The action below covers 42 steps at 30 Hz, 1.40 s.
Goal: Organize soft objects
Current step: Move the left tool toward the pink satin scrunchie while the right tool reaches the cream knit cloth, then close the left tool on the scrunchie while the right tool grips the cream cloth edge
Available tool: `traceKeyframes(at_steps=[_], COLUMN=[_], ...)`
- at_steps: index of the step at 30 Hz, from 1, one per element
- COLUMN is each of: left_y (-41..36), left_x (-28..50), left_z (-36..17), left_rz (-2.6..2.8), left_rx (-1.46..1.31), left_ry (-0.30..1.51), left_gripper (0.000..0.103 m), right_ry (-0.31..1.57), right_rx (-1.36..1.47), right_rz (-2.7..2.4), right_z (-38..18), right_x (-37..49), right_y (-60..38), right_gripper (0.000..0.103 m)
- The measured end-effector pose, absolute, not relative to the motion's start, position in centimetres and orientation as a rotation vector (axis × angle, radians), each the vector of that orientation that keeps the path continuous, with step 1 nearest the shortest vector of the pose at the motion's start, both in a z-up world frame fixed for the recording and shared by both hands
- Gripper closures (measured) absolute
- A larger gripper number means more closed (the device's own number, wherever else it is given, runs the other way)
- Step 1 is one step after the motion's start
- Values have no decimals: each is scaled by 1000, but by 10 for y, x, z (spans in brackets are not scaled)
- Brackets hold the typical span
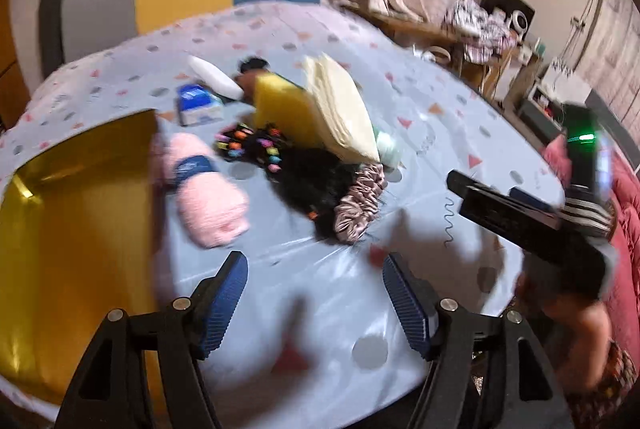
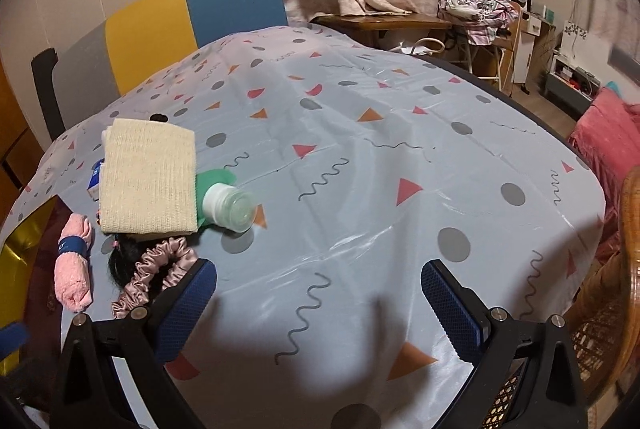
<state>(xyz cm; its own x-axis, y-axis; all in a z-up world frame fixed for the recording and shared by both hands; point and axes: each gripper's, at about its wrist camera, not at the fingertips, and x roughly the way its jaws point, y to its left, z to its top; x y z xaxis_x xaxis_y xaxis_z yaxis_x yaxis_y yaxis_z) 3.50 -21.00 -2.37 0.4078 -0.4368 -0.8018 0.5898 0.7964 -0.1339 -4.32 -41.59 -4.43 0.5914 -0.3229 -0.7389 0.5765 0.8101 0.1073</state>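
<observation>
A pile of soft things lies on the patterned blue tablecloth [image 2: 360, 157]. It holds a rolled pink towel [image 1: 208, 197] with a blue band, a pink satin scrunchie [image 1: 360, 205], a black fuzzy piece with coloured beads [image 1: 256, 149], a yellow sponge [image 1: 280, 109] and a folded cream cloth [image 1: 344, 109]. My left gripper [image 1: 316, 293] hangs open over bare cloth just in front of the pile, nothing between its fingers. My right gripper [image 2: 320, 305] is open and empty too. The scrunchie [image 2: 156, 273] lies by its left finger, with the towel [image 2: 74, 265] and cream cloth [image 2: 148, 177] further left.
A shiny gold tray [image 1: 80, 213] sits at the table's left edge beside the towel. A green and white bottle [image 2: 230, 207] lies by the cream cloth, and a blue tissue pack [image 1: 198, 105] lies behind the pile. A yellow and blue chair [image 2: 192, 13] stands behind; a wicker chair [image 2: 628, 269] stands right.
</observation>
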Motion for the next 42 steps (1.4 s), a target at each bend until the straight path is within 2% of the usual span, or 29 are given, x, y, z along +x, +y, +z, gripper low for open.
traceKeyframes(at_steps=[7, 8, 10, 13, 15, 28, 33, 42], left_y=[-257, -260, -269, -266, -260, -193, -190, -189], left_x=[67, 70, 78, 78, 72, 29, 28, 20], left_z=[-60, -63, -73, -77, -75, -76, -74, -73], left_rz=[-648, -649, -638, -664, -662, -607, -607, -613], left_rx=[185, 180, 202, 196, 203, 160, 147, 141], left_ry=[1009, 1008, 1032, 1039, 1018, 1021, 1021, 1017], left_gripper=[34, 38, 63, 77, 82, 83, 83, 83], right_ry=[780, 781, 783, 783, 779, 772, 733, 832], right_rx=[376, 376, 378, 372, 370, 363, 361, 311], right_rz=[-532, -530, -524, -514, -504, -398, -290, -233], right_z=[-49, -49, -50, -51, -51, -51, -33, -43], right_x=[-44, -44, -44, -43, -43, -24, 12, 76], right_y=[-420, -419, -419, -416, -414, -401, -388, -373], right_gripper=[0, 0, 0, 0, 0, 0, 0, 0])
